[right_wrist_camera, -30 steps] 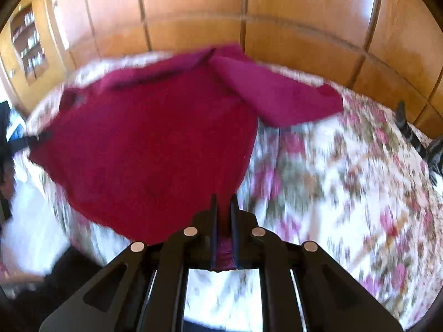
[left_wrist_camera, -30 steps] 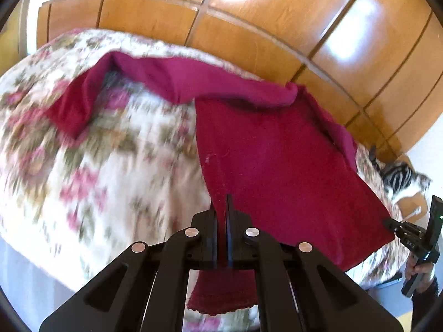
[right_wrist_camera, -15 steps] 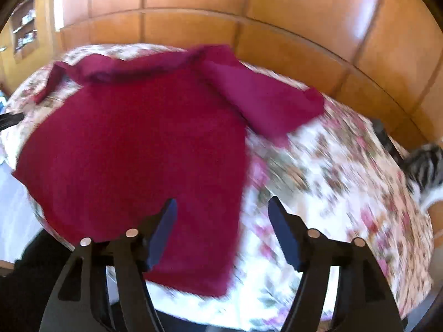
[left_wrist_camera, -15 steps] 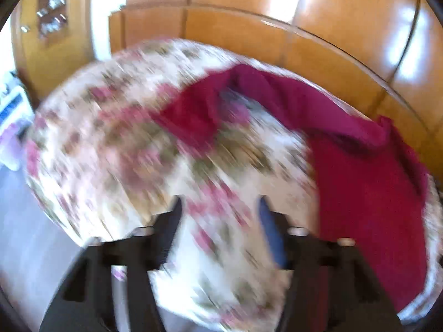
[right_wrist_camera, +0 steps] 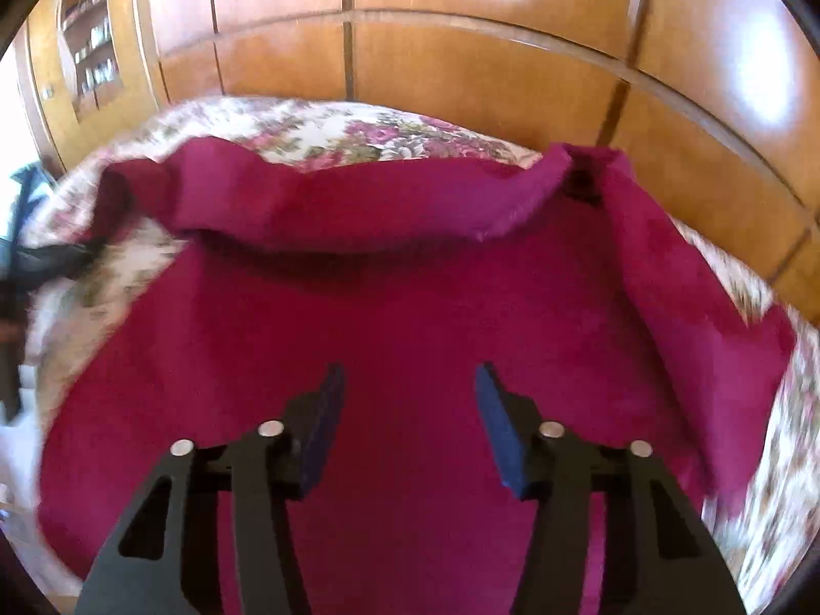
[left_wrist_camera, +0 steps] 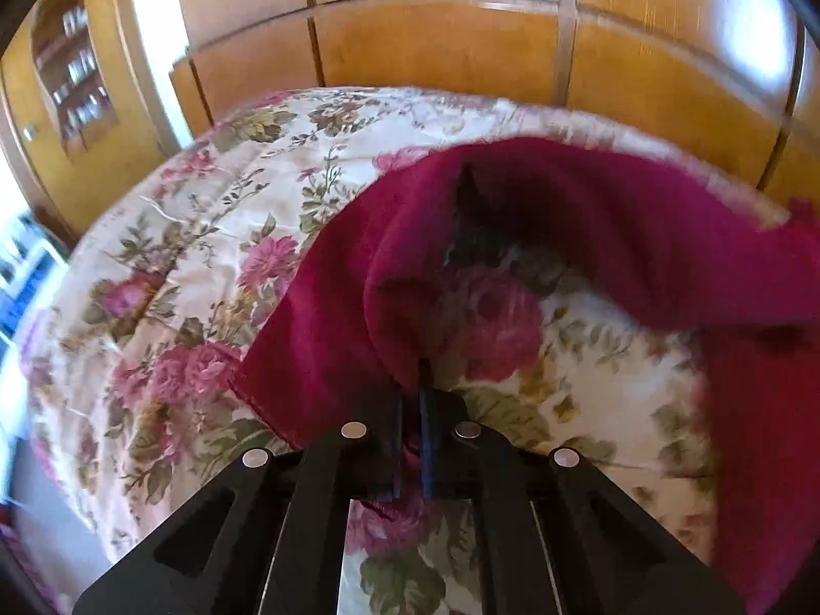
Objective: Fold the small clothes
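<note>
Two tools — left [left_wrist_camera: 412, 400] pinching sleeve [left_wrist_camera: 359, 297], right [right_wrist_camera: 407, 423] gaping.

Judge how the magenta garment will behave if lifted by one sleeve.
Likely floppy: the sleeve pinched by the left gripper drapes in soft folds. Probably light, since the magenta garment lies rumpled on the floral bedspread. It may drag rather than slide.
</note>
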The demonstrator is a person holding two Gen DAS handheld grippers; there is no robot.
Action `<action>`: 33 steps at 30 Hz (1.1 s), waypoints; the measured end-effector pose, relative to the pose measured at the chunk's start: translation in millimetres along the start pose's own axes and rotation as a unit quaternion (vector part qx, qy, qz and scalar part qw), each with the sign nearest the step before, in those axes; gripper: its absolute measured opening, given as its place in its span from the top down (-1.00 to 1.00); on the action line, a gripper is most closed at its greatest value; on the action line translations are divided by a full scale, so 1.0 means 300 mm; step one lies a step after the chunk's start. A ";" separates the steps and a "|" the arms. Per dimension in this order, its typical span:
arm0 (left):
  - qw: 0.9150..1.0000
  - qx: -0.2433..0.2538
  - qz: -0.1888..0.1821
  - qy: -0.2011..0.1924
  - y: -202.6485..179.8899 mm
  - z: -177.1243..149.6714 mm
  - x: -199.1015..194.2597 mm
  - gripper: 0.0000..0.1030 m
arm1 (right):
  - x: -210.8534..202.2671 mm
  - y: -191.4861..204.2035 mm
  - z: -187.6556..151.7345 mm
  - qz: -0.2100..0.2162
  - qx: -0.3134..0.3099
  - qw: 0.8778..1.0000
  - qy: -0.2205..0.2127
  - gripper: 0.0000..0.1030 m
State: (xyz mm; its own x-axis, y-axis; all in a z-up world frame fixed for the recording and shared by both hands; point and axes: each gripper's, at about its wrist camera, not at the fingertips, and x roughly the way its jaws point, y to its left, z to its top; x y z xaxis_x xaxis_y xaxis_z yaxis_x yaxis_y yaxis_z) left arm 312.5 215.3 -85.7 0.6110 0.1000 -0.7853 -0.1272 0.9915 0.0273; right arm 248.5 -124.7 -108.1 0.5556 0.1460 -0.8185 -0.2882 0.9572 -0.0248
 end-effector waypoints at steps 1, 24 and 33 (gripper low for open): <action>1.000 -0.011 -0.022 -0.004 0.029 0.010 -0.030 0.93 | 0.042 -0.001 0.017 0.006 -0.005 1.000 0.010 0.15; 0.940 -0.331 -0.072 0.051 0.665 0.291 -0.030 0.26 | 0.316 0.009 0.656 -0.021 0.045 0.995 -0.087 -0.13; 0.937 -0.342 -0.075 0.006 0.737 0.079 -0.033 -0.55 | 0.183 0.217 0.328 0.077 -0.078 0.992 -0.066 -0.26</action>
State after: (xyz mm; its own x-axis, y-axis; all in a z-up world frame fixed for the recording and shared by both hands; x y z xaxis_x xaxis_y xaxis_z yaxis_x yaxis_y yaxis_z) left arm 297.0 435.6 -57.2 0.6540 -0.0417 -0.7553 -0.5133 0.7090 -0.4836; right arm 337.0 -29.8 -98.2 0.5898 0.3289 -0.7376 -0.4885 0.8726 -0.0015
